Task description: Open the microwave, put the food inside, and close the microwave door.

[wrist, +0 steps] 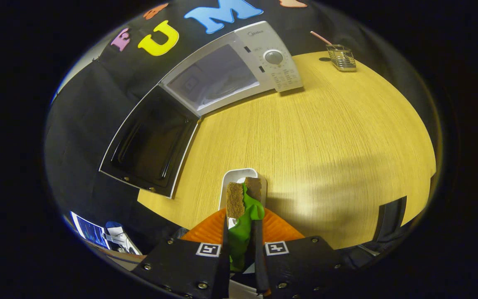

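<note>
Green food [245, 222] sits pinched between the narrow-set fingers of the gripper [244, 198], both pressing on it, just above a white tray [232, 176] on an orange plate [280, 228]. Beyond, across the wooden table [326, 137], the microwave [230, 70] stands with its door [149, 141] swung wide. Opening looks done; next I'd expect a lift and carry into the cavity.

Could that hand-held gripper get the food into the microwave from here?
Probably yes. The hand-held gripper is shut on the sandwich, the microwave door is swung wide open, and only bare wooden table lies between it and the microwave.
</note>
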Available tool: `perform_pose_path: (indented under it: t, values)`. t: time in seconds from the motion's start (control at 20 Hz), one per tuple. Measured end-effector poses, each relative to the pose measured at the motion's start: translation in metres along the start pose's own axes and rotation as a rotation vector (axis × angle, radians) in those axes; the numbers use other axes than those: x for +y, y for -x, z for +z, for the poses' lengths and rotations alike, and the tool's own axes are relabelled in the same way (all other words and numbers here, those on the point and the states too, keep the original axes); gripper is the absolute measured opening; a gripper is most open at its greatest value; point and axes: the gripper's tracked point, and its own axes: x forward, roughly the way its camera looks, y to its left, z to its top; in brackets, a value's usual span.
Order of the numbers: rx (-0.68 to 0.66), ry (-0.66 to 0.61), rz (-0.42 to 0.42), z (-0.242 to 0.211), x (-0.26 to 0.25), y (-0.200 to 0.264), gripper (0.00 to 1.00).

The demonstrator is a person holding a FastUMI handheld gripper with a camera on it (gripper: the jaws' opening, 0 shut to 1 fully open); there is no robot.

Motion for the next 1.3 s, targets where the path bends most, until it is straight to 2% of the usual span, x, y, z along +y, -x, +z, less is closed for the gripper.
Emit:
perform_pose_path:
  t: [0.25,0.65,1.3]
  values:
    - [-0.019,-0.001,-0.006,0.01,0.009,0.008,0.25]
    - [-0.138,-0.033,0.016,0.048,0.033,0.021,0.24]
    - [-0.314,-0.105,0.087,0.128,0.107,-0.015,0.24]
